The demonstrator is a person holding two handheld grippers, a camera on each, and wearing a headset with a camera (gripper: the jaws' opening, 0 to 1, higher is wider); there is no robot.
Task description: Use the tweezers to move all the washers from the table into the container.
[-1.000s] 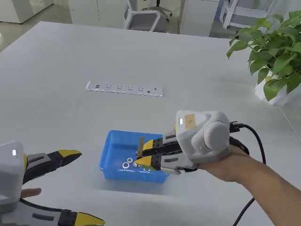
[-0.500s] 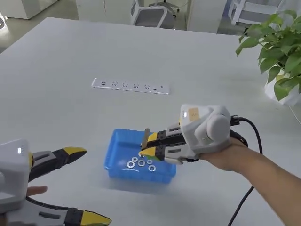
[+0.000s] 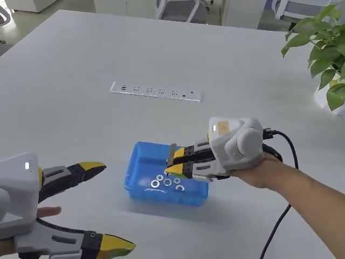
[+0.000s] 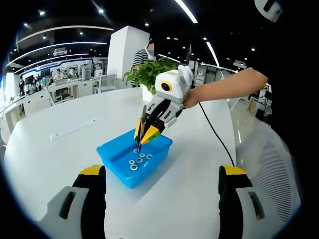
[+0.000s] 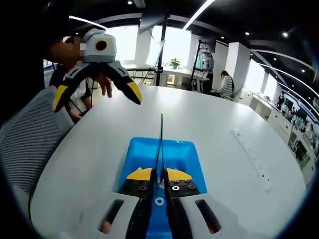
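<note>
1. A white power strip (image 3: pixel 156 91) lies flat on my gray tabletop (image 3: pixel 70 48).
2. A green plant (image 3: pixel 322 48) stands by the right edge.
3. I see chairs (image 3: pixel 180 6) past the tabletop.

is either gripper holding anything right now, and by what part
The right gripper is shut on the tweezers, pinching them partway along their length, over the blue container. The left gripper is open and empty.

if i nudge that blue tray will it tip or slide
Probably slides: the blue tray looks low and wide, flat on the smooth table. It seems thin plastic, so likely light. The loose washers inside would probably shift.
</note>
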